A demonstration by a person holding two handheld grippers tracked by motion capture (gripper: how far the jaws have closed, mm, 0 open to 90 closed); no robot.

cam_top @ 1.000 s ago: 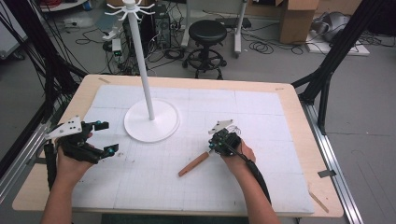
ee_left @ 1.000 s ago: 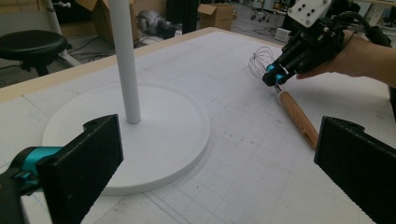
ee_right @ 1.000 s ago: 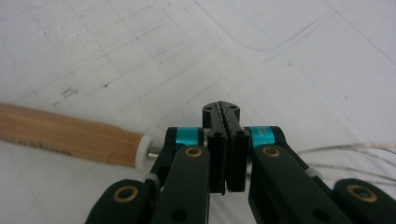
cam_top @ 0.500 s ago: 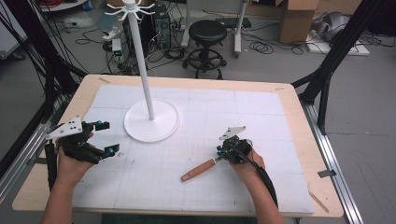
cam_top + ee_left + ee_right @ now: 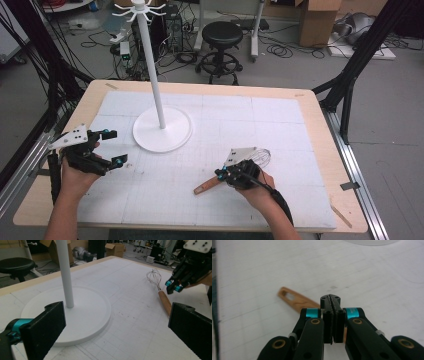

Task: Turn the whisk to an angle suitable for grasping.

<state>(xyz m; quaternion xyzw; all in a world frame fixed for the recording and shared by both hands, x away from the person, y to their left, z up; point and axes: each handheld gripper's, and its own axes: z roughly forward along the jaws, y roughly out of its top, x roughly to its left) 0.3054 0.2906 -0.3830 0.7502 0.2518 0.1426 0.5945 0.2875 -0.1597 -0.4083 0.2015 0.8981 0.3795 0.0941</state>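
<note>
The right gripper (image 5: 220, 173) is above the handle of a metal wire whisk with a light brown wooden handle (image 5: 207, 185), which lies flat on the white gridded mat (image 5: 280, 135) that covers the light wooden table (image 5: 320, 107). In the right gripper view its two black jaws are pressed together, pad against pad, and nothing is between them. The wooden handle, with an oval hole at its end, passes under the jaws and comes out to their left. I cannot tell if the jaws touch the handle or are only just above it. In the high view the wire head of the whisk shows behind the gripper, on the far side of its grey three-cornered plate, and the handle end sticks out on the near side, toward the left gripper (image 5: 112, 148).

The left gripper is well apart from the whisk, near the left edge of the mat, and the person's left hand (image 5: 75, 175) holds it. Its jaws are wide apart and hold nothing. In the left gripper view the white round base of a tall white stand with hooks on top (image 5: 72, 312) lies just in front of its jaws, and the white pole rises from this base. Farther to the right of these jaws are the whisk and the right gripper above it.
</note>
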